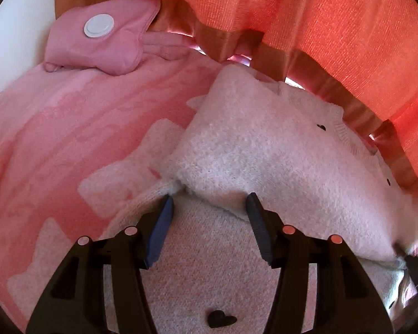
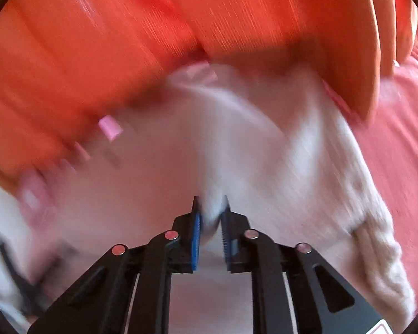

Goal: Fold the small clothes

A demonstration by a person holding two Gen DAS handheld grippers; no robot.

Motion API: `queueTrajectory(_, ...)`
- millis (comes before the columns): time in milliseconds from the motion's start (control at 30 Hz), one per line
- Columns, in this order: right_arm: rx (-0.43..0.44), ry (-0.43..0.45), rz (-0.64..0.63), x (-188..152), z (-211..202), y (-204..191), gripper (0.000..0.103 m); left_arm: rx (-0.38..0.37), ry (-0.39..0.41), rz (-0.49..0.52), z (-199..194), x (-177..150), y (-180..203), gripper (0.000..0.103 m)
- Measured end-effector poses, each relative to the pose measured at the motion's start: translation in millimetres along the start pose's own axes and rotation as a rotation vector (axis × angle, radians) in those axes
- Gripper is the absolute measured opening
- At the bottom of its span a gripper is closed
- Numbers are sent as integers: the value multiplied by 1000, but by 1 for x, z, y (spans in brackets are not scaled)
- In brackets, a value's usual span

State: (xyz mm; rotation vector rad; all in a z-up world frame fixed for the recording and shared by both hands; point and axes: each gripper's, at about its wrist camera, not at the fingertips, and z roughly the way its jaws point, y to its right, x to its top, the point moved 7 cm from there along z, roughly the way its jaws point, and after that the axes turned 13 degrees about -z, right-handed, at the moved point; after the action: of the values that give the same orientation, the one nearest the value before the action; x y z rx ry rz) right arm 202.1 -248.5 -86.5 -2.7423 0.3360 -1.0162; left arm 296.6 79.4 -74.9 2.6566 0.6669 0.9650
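Note:
A pale, fuzzy knit sweater (image 1: 264,150) with small black hearts lies on a pink blanket (image 1: 69,128), one part folded over another. My left gripper (image 1: 210,197) hovers low over it, jaws open, with the folded edge lying between the fingertips; the pads do not press on it. In the blurred right wrist view the same sweater (image 2: 278,144) fills the middle. My right gripper (image 2: 211,203) is shut on a pinched ridge of its fabric, which bulges up between the blue pads.
A pink padded pouch (image 1: 119,39) with a white round disc lies at the blanket's far left. An orange curtain (image 1: 320,27) hangs close behind the sweater, also filling the top of the right wrist view (image 2: 97,41). Pink blanket (image 2: 401,144) continues to the right.

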Motion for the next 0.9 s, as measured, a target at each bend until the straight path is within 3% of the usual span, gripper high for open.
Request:
queueTrajectory(67, 3, 24, 28, 4, -12, 9, 27, -28, -17, -42, -5, 1, -2, 52)
queueTrajectory(133, 5, 76, 105, 13, -25, 19, 60, -68, -38, -98, -7, 4, -5, 52)
queueTrajectory(233, 31, 80, 176, 16, -23, 31, 66, -131, -69, -194, -7, 9, -14, 52)
queueTrajectory(300, 28, 63, 204, 12, -14, 41, 61, -151, -77, -237, -4, 12, -20, 51)
queueTrajectory(367, 15, 62, 206, 12, -10, 45, 50, -158, -73, -274, -3, 16, -27, 43)
queueTrajectory(433, 21, 46, 160, 23, -6, 39, 9, -130, -54, -279, -2, 19, -32, 26)
queueTrajectory(533, 61, 136, 79, 47, -34, 14, 8, -112, -18, -259, -6, 23, -33, 11)
queueTrajectory(633, 200, 339, -62, 81, -96, -32, 7, -87, 10, -222, -8, 26, -30, 9)
queueTrajectory(700, 180, 395, -123, 85, -108, -34, 7, -62, 15, -205, -5, 26, -30, 9)
queueTrajectory(800, -52, 178, -98, 58, -39, 17, 7, -46, 14, -188, -2, 23, -32, 9)
queueTrajectory(833, -89, 71, -39, 40, -14, 39, 7, -45, 11, -183, -2, 23, -32, 9)
queueTrajectory(900, -39, 58, 22, 34, -12, 45, 7, -37, 10, -172, -1, 22, -29, 9)
